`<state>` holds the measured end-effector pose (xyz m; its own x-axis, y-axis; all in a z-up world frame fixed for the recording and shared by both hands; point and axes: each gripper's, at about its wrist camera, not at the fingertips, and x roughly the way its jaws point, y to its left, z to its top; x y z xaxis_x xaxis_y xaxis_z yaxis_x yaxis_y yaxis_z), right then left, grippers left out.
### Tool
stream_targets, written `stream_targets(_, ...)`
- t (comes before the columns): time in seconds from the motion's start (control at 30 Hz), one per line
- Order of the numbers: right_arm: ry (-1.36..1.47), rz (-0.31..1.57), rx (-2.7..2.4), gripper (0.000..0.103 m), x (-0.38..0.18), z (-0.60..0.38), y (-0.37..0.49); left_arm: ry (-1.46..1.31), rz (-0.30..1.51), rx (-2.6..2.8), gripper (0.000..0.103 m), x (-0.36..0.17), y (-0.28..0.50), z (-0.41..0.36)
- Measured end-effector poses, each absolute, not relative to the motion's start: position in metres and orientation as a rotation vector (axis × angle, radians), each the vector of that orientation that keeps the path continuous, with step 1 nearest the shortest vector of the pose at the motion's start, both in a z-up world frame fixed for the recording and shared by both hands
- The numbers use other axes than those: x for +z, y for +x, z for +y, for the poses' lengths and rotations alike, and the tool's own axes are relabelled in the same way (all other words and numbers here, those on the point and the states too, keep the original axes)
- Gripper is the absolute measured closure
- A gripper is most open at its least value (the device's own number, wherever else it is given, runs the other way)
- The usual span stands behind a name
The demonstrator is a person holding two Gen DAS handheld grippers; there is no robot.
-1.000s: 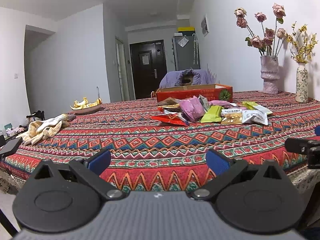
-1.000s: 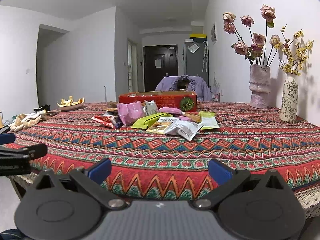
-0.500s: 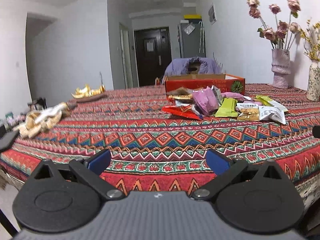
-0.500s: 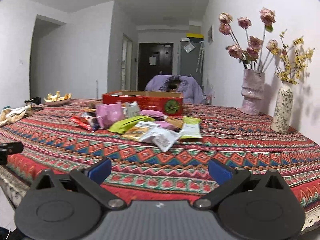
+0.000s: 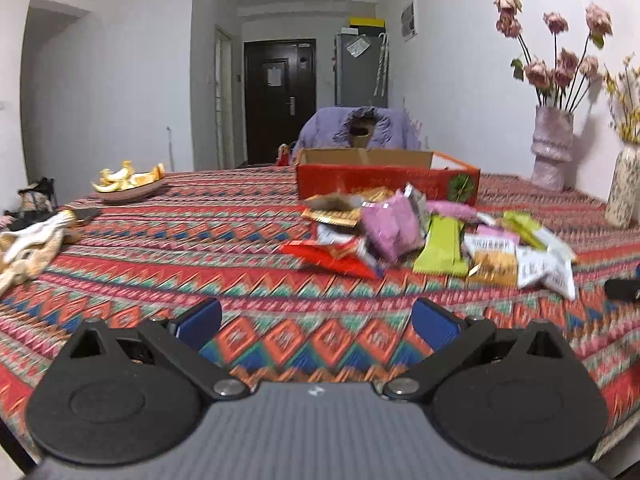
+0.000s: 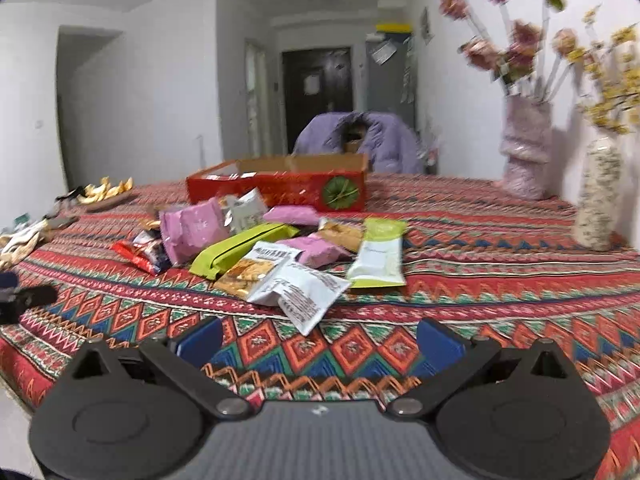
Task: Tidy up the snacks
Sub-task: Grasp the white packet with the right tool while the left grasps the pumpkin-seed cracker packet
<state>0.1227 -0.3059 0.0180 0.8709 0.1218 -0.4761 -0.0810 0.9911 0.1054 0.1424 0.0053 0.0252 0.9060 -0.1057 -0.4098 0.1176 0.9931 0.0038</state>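
We are holding the left gripper (image 5: 316,320) and the right gripper (image 6: 320,336) low over the near edge of the table, both with jaws spread wide and nothing between them. The snack packets (image 6: 280,248) are lying in a loose, overlapping heap mid-table, just in front of the open red box (image 6: 280,188). We are judging the white packet (image 6: 304,292) nearest us to be slippery and flat, so a pinch may be sliding off it or dragging a neighbour along. The patterned tablecloth (image 6: 480,280) could be bunching under a low finger, and the two flower vases (image 6: 524,152) are standing near the wall, where a wide swing might be tipping them. A plate of peels (image 5: 128,188) is sitting far left; a dark door (image 5: 280,100) is facing us.
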Motion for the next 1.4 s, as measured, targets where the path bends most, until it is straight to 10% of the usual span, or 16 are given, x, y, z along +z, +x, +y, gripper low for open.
stream_targets(0.3,-0.071,0.523,0.167,0.001,0.016,-0.297,0.175,0.005,0.468,-0.157,0.000,0.030,0.203,-0.007)
stream_targets(0.43,-0.113,0.555,0.196,0.027,0.014,-0.294,0.192,0.057,0.466,-0.217,0.000,0.031,0.222,-0.029)
stream_targets(0.7,-0.160,0.619,0.322,0.041,0.006,-0.287,0.212,0.128,0.466,-0.372,0.000,0.027,0.239,-0.082)
stream_targets(0.77,-0.183,0.646,0.317,0.061,0.002,-0.286,0.214,0.148,0.460,-0.386,0.000,0.025,0.242,-0.096)
stream_targets(1.4,0.075,0.640,0.062,0.062,0.008,-0.384,0.188,0.117,0.626,-0.431,0.044,0.005,0.271,-0.177)
